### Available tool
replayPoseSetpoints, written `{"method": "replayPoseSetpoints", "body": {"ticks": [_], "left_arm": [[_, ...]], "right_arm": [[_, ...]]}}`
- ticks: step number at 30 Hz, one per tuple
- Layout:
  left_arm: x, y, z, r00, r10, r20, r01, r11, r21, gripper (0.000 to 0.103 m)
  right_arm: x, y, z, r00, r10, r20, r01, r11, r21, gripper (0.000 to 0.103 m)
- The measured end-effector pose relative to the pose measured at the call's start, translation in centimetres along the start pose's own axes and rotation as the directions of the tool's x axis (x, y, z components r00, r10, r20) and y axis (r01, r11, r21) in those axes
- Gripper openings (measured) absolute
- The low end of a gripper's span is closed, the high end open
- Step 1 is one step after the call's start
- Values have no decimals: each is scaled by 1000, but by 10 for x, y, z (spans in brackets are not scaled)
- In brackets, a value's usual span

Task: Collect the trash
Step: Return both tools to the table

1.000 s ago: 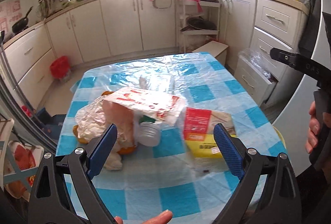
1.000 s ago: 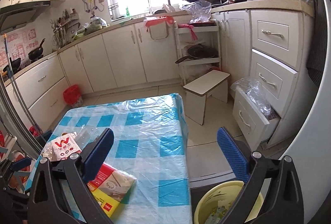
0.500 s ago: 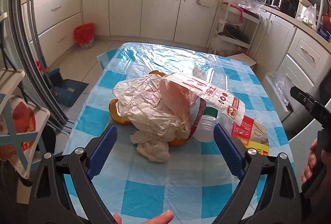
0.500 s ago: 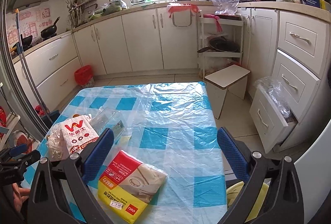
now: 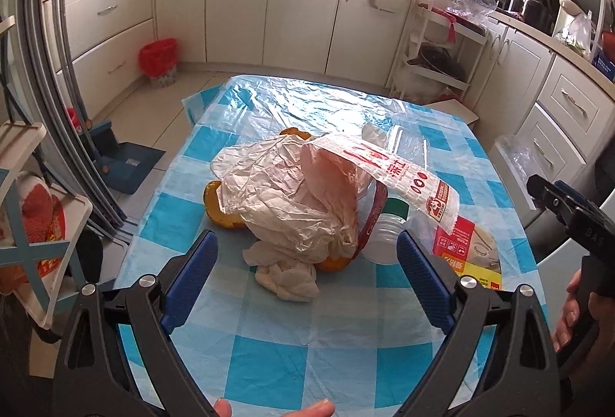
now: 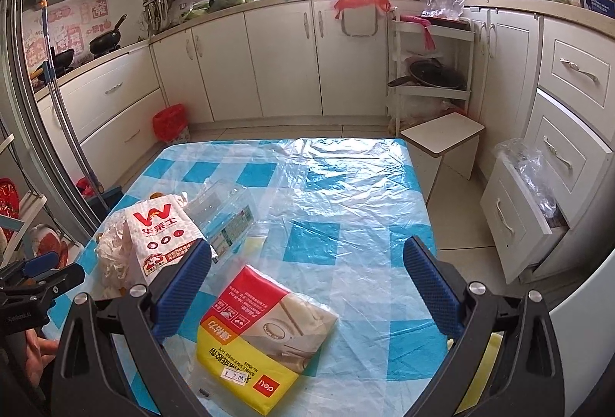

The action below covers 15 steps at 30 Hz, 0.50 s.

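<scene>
On the checked worktop (image 5: pixel 338 359) lies one heap of trash: one crumpled plastic bag (image 5: pixel 292 194), one printed paper bag (image 5: pixel 399 174) at its 2 o'clock, one wad of tissue (image 5: pixel 286 276) at 6 o'clock, and one clear bottle (image 5: pixel 382 238). One red-and-yellow packet (image 6: pixel 265 332) lies apart at the heap's 4 o'clock. Both the left gripper (image 5: pixel 305 272) and the right gripper (image 6: pixel 307 288) hover with jaws wide apart, holding nothing.

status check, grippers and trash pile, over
Left gripper open, facing trash pile. Right gripper open over tape pack. Nothing held, nothing blocking.
</scene>
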<state>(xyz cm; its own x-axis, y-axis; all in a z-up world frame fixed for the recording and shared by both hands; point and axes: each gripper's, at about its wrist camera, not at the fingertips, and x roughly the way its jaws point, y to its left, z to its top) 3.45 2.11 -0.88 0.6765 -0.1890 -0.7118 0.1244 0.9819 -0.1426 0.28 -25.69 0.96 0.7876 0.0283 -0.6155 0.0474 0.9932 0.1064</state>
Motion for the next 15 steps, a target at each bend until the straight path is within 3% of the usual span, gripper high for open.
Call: {"method": "replayPoseSetpoints", "body": {"ticks": [6,9,15], "left_arm": [[3,4,2,1000,-29,0,29,999,-46,90],[3,7,5,996,-84,5,84,992,-95,90],[19,15,24,973,-231,-11,220,938,-267,90]], "right_arm": [[3,1,0,1000,7,-14,-7,1000,-12,96],[5,-2,-2,1000,8,-27,-8,1000,-5,96],[13,-12,-8,996,11,-84,-9,1000,21,96]]}}
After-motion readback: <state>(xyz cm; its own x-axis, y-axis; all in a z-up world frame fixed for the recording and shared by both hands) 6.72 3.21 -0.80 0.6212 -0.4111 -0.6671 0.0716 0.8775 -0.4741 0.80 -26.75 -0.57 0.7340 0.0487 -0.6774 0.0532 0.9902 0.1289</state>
